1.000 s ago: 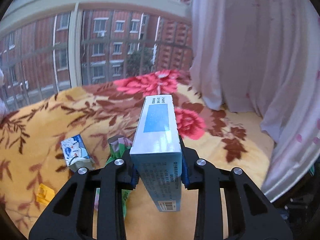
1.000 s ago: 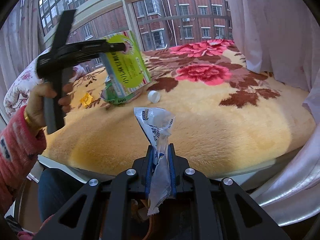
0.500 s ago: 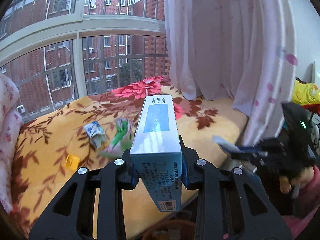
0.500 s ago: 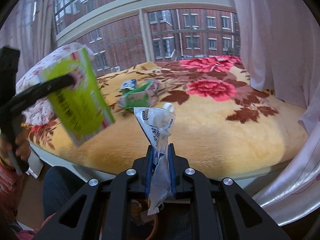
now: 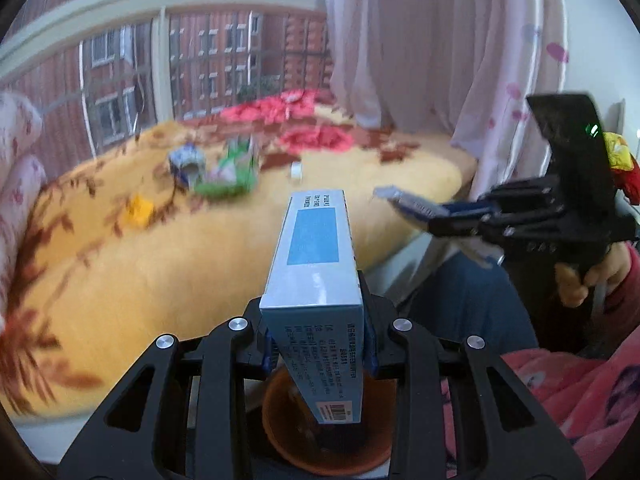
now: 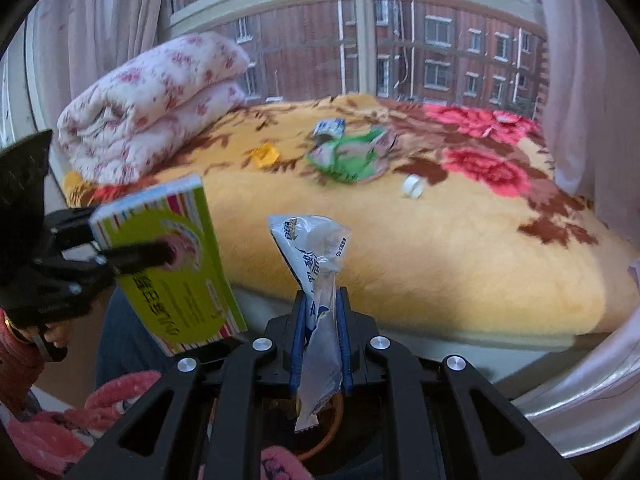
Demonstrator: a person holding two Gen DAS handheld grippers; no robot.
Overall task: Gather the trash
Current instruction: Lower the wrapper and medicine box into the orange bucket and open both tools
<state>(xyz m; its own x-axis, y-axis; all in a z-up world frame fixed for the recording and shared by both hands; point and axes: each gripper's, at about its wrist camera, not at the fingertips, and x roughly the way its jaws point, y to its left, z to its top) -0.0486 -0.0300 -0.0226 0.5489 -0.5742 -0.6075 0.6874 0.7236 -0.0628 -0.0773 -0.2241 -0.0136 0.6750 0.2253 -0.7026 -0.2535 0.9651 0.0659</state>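
Note:
My left gripper (image 5: 318,340) is shut on a cardboard box (image 5: 316,276) with a pale blue top and a barcode. The box's lower end hangs over an orange bin (image 5: 288,440) beside the bed. From the right wrist view the same box (image 6: 172,264) shows its green side at the left. My right gripper (image 6: 320,336) is shut on a crumpled clear and blue plastic wrapper (image 6: 316,264), with the bin's rim (image 6: 326,436) just below. On the blanket lie a green wrapper (image 6: 348,156), a blue-white pack (image 6: 329,127), a yellow scrap (image 6: 265,155) and a white cap (image 6: 413,186).
A bed with a yellow floral blanket (image 6: 440,248) fills the middle. A folded floral quilt (image 6: 148,104) sits at its left end. Pink curtains (image 5: 420,40) hang at the right and a barred window (image 6: 400,40) lies behind. A person's pink sleeve (image 5: 580,380) and jeans are close by.
My left gripper has drawn back from the bed and sunk, bringing the box over the orange bin. The right gripper with its wrapper swung left, so the quilt is in its view.

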